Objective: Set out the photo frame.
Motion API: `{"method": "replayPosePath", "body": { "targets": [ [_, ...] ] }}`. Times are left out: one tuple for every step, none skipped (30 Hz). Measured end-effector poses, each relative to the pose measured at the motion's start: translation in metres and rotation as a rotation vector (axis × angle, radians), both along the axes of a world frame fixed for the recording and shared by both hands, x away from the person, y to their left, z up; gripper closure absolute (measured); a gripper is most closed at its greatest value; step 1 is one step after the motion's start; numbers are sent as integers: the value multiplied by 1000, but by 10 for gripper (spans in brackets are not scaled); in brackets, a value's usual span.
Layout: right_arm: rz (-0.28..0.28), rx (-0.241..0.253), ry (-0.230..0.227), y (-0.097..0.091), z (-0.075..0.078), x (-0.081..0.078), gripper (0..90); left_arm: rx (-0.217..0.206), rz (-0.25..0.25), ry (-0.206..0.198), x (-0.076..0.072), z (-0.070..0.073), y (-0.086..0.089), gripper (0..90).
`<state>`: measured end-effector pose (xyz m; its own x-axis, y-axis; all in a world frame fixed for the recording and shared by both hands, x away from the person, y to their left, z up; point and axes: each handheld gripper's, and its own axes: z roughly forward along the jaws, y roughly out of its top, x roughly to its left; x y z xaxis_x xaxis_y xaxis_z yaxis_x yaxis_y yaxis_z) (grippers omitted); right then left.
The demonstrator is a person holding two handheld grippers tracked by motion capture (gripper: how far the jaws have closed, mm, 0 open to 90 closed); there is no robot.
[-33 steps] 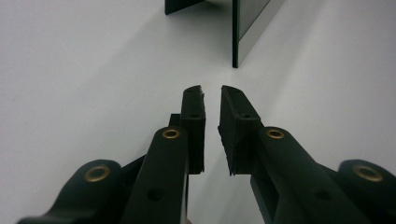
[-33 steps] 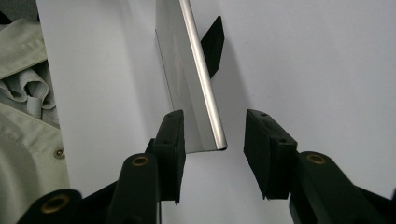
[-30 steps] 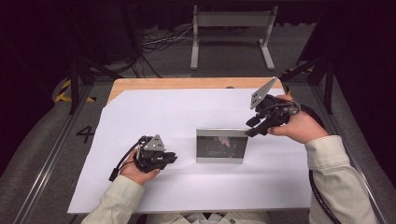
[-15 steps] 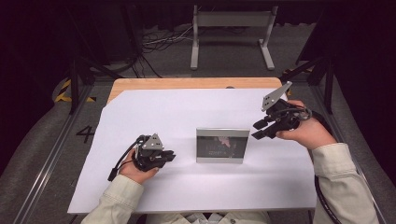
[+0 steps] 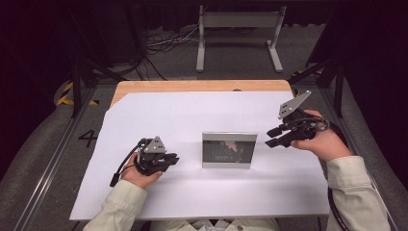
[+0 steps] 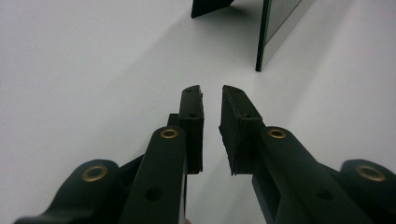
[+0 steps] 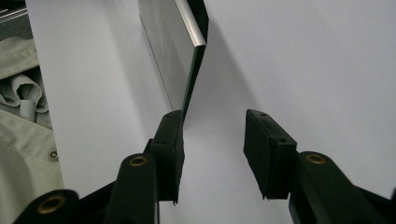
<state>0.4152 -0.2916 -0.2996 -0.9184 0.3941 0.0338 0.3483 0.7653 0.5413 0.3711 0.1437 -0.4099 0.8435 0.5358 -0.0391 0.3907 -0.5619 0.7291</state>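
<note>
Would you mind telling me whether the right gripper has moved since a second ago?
Yes. The right gripper has come down and toward the person, now level with the right edge of the standing picture frame.

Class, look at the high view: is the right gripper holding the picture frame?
No. The right gripper hangs beside the standing picture frame, jaws open with nothing between them.

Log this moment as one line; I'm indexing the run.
silver-framed upright picture frame: standing mid-table, unheld | left gripper: open, left of frame | right gripper: open, nearing frame's right edge
</note>
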Motion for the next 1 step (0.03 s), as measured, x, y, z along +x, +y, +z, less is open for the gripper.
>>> {"method": "replayPosePath", "body": {
  "targets": [
    [-2, 0, -2, -1, 0, -1, 576, 1, -2, -1, 0, 0, 0, 785]
  ]
}}
